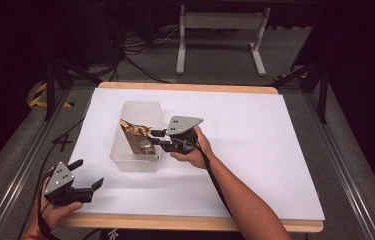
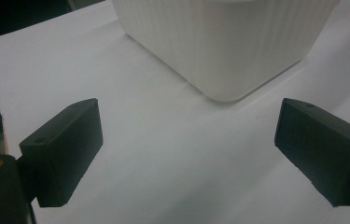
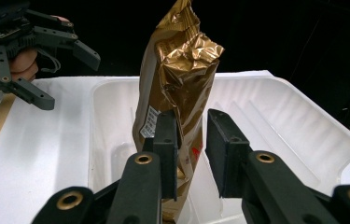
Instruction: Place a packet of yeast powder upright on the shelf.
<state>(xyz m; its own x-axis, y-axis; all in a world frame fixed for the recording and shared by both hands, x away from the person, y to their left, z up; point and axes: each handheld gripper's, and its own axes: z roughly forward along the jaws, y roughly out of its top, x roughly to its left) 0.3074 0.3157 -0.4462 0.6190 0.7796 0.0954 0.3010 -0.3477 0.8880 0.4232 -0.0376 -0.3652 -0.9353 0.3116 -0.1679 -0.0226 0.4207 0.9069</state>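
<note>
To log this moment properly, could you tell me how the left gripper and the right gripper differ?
The left gripper's jaws stand wide with nothing between them. The right gripper's stand narrower, with a gold bag between them. The left gripper is near the table's front edge, apart from the bin, while the right gripper reaches over the bin's rim. Both are black, hand-held and open.

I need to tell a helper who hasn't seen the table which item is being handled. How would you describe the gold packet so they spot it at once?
On the white sheet covering the table stands a translucent white tub. The gold packet stands upright inside it, between the jaws of the right claw. It is the one shiny, crinkled, gold-coloured thing there; all around it is white or black.
</note>
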